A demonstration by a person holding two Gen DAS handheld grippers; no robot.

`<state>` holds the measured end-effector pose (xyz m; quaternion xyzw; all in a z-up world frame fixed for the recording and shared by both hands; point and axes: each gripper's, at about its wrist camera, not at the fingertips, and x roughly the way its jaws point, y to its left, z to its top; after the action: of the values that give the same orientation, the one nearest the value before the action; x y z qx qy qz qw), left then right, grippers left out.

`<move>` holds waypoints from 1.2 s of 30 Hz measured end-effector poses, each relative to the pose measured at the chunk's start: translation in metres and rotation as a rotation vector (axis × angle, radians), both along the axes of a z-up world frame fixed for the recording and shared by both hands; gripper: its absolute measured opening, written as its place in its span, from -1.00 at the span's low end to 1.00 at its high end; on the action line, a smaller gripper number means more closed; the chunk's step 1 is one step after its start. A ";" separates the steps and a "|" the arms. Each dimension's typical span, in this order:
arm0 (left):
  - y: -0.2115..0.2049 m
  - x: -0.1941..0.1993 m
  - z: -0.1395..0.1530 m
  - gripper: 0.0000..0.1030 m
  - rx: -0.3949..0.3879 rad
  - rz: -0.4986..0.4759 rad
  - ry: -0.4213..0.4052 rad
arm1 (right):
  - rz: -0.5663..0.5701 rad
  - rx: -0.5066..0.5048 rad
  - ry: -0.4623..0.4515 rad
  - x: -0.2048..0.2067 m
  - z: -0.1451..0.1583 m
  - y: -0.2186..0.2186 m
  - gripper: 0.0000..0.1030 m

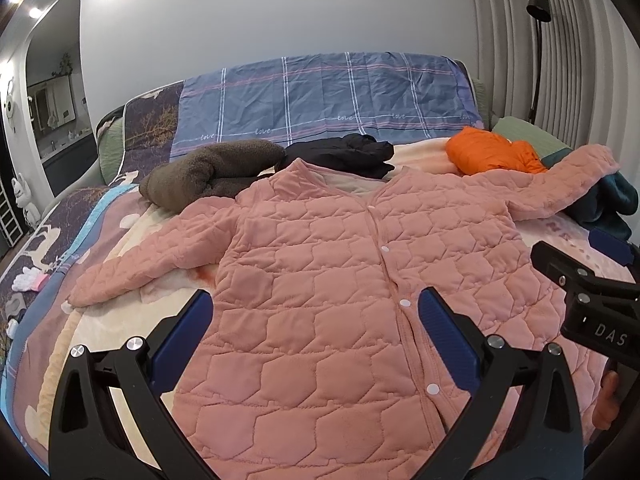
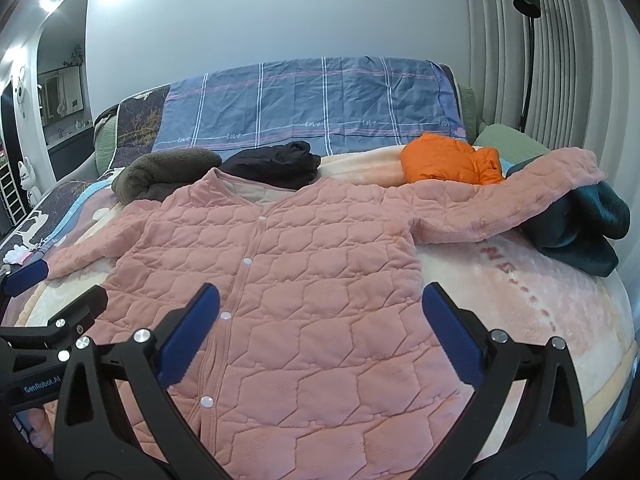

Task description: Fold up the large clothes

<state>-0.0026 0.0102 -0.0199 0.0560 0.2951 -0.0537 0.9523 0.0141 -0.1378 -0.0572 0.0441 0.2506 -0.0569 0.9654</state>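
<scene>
pink quilted jacket (image 1: 320,264) lies flat, snapped shut, sleeves out; left tool (image 1: 314,316) and right tool (image 2: 320,312) spread.

Pink quilted jacket (image 1: 332,280) (white snaps), blue plaid sheet (image 1: 320,96)

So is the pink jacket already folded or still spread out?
Spread out. The pink jacket lies flat on the bed, front snapped shut, both sleeves stretched sideways, no fold made.
</scene>
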 end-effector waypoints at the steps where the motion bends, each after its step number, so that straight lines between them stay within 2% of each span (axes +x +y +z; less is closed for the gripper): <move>1: 0.002 0.001 -0.001 0.97 -0.008 0.004 0.005 | -0.001 0.000 0.001 0.000 0.000 0.000 0.96; 18: 0.007 0.005 -0.005 0.97 -0.050 -0.026 0.047 | 0.008 -0.002 0.007 0.000 -0.003 0.007 0.96; 36: 0.008 0.006 -0.006 0.97 -0.028 -0.011 0.041 | -0.020 -0.010 -0.002 0.000 -0.006 0.004 0.96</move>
<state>0.0031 0.0181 -0.0259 0.0432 0.3134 -0.0642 0.9465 0.0146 -0.1339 -0.0628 0.0418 0.2491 -0.0677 0.9652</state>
